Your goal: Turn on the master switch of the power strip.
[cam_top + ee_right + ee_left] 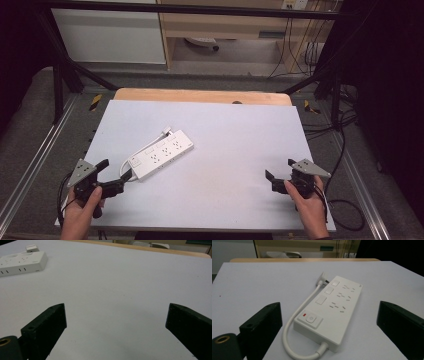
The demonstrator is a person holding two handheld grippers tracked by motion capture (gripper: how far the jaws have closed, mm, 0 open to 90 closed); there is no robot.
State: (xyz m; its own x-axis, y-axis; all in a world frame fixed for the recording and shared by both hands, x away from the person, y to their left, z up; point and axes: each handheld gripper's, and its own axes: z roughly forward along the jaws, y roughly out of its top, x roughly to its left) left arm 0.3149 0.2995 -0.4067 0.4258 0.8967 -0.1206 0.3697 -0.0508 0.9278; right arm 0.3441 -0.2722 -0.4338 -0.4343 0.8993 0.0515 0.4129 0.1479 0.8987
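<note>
A white power strip [161, 153] lies slantwise on the left half of the white table [225, 145], its short white cord [126, 162] looping from the near end back to a plug [166, 133] at the far end. In the left gripper view the power strip [332, 310] shows its switch with a red mark, several sockets and the cord [294, 335]. My left gripper [116, 172] stands open just short of the strip's near end, holding nothing. At the near right my right gripper [280, 168] is open and empty over bare table; the power strip [22, 262] lies far to its left.
A wooden strip [202, 96] edges the table's far side. A metal frame [65, 75] surrounds the table, and cables [345, 145] trail on the floor at the right. A wooden cabinet [225, 30] stands beyond.
</note>
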